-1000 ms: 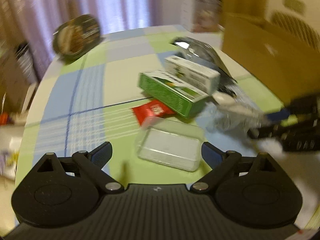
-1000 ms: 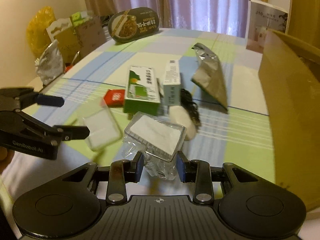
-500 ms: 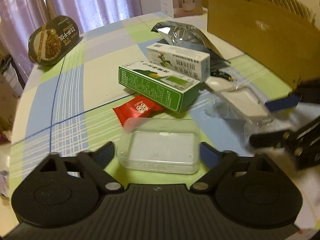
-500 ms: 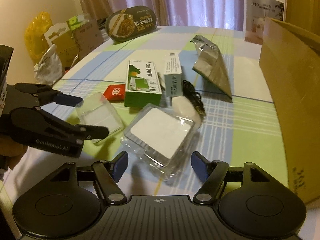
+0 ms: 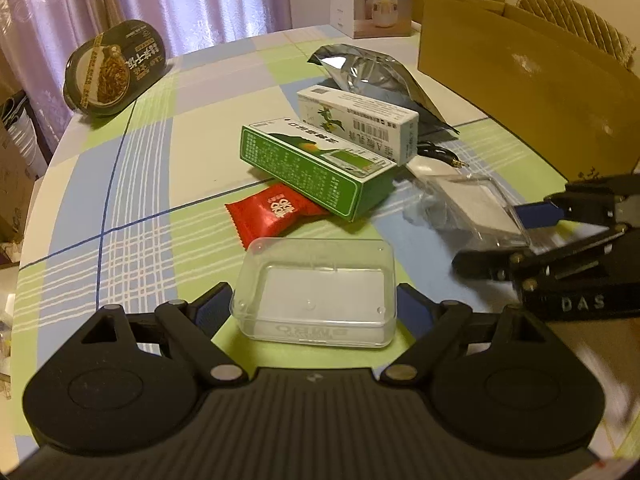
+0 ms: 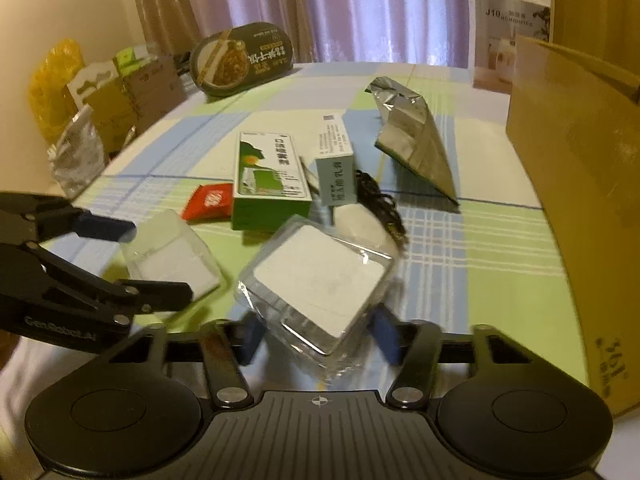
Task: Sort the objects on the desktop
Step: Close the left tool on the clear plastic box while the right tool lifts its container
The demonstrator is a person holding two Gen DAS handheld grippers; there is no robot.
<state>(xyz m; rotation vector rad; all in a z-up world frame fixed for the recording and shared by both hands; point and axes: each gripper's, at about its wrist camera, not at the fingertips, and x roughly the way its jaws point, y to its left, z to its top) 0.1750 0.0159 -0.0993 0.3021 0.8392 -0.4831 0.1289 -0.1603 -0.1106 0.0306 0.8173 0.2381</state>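
sorting looked barely begun: left tongs [image 5: 315,307] stood apart around a clear plastic case [image 5: 316,294]; right tongs [image 6: 316,334] apart around a wrapped clear box [image 6: 320,280]; other items still cluttered the table [image 5: 132,184].

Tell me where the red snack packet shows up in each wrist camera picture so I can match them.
Left wrist: red snack packet centre, just beyond the clear box.
Right wrist: left of centre, its right end tucked behind the green carton's lower corner.
Shared landmark: the green carton.
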